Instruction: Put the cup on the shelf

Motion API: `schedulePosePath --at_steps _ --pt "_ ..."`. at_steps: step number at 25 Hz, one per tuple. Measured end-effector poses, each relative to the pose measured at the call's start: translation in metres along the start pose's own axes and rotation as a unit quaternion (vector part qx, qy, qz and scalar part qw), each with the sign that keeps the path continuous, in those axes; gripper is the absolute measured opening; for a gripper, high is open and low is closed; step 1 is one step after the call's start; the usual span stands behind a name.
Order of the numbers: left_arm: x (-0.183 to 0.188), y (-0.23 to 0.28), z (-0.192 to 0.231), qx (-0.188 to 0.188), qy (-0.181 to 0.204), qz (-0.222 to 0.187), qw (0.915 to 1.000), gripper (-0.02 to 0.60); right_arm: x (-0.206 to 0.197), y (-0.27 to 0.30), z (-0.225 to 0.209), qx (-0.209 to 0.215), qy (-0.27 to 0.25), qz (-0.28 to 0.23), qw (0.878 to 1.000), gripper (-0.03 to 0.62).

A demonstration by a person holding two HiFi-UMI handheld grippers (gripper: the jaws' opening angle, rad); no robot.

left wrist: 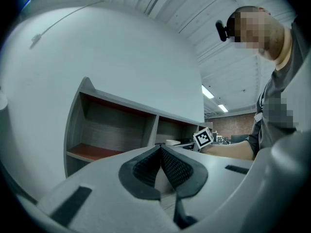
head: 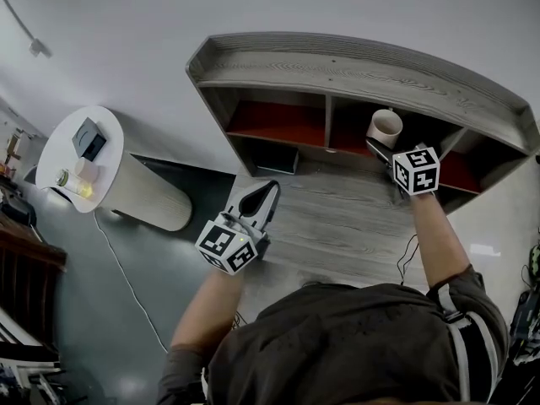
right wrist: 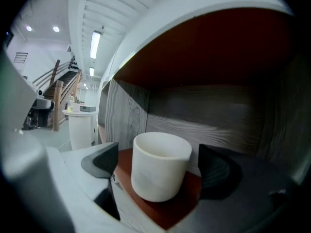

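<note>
A cream cup (head: 385, 127) stands upright on the red floor of the grey wooden shelf (head: 337, 70), in the compartment right of the middle divider. My right gripper (head: 384, 148) reaches into that compartment. In the right gripper view the cup (right wrist: 160, 165) sits between the two dark pads, with a gap showing on each side, so the right gripper (right wrist: 161, 166) is open and not pressing on it. My left gripper (head: 260, 199) hovers over the wooden desktop in front of the shelf. Its pads meet with nothing between them, so the left gripper (left wrist: 160, 154) is shut.
The shelf's divider wall (right wrist: 124, 115) stands close on the cup's left. A dark box (head: 277, 160) lies under the left compartment. A round white side table (head: 80, 154) carrying small items stands at far left, with a cable (head: 126, 277) trailing on the floor.
</note>
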State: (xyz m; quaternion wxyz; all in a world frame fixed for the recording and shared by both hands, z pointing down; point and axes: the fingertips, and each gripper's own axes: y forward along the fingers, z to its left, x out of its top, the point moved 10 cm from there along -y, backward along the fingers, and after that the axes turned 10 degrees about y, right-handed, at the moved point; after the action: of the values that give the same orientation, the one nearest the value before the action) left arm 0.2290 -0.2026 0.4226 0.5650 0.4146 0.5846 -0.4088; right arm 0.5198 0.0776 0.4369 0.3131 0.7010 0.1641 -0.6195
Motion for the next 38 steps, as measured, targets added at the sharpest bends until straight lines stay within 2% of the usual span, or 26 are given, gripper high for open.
schedulePosePath --at_steps 5,8,15,21,24,28,32,38 --pt "0.005 -0.031 -0.006 0.016 0.000 -0.004 0.9999 0.003 0.000 -0.033 0.018 -0.024 -0.003 -0.005 1.000 0.499" --pt "0.006 -0.054 -0.012 0.030 -0.003 -0.008 0.9995 0.003 0.002 -0.048 0.039 -0.007 -0.003 -0.007 1.000 0.479" --pt "0.012 -0.123 -0.028 0.086 0.001 -0.014 0.9962 0.003 0.008 -0.052 0.107 0.080 -0.010 -0.011 0.997 0.427" --pt "0.023 -0.210 -0.037 0.175 0.012 -0.016 0.9844 0.003 0.019 -0.030 0.194 0.191 -0.024 -0.013 0.981 0.360" --pt "0.028 -0.259 -0.046 0.236 0.016 -0.014 0.9716 0.003 0.025 -0.014 0.247 0.256 -0.036 -0.011 0.966 0.326" --pt "0.031 -0.323 -0.065 0.318 0.020 -0.010 0.9479 0.003 0.029 0.003 0.316 0.337 -0.045 -0.006 0.940 0.283" --pt "0.031 -0.380 -0.092 0.399 0.019 -0.009 0.9168 0.003 0.031 0.013 0.385 0.412 -0.059 -0.001 0.909 0.244" --pt "0.026 -0.446 -0.139 0.503 0.014 -0.007 0.8643 0.003 0.026 0.015 0.487 0.514 -0.081 0.007 0.854 0.202"
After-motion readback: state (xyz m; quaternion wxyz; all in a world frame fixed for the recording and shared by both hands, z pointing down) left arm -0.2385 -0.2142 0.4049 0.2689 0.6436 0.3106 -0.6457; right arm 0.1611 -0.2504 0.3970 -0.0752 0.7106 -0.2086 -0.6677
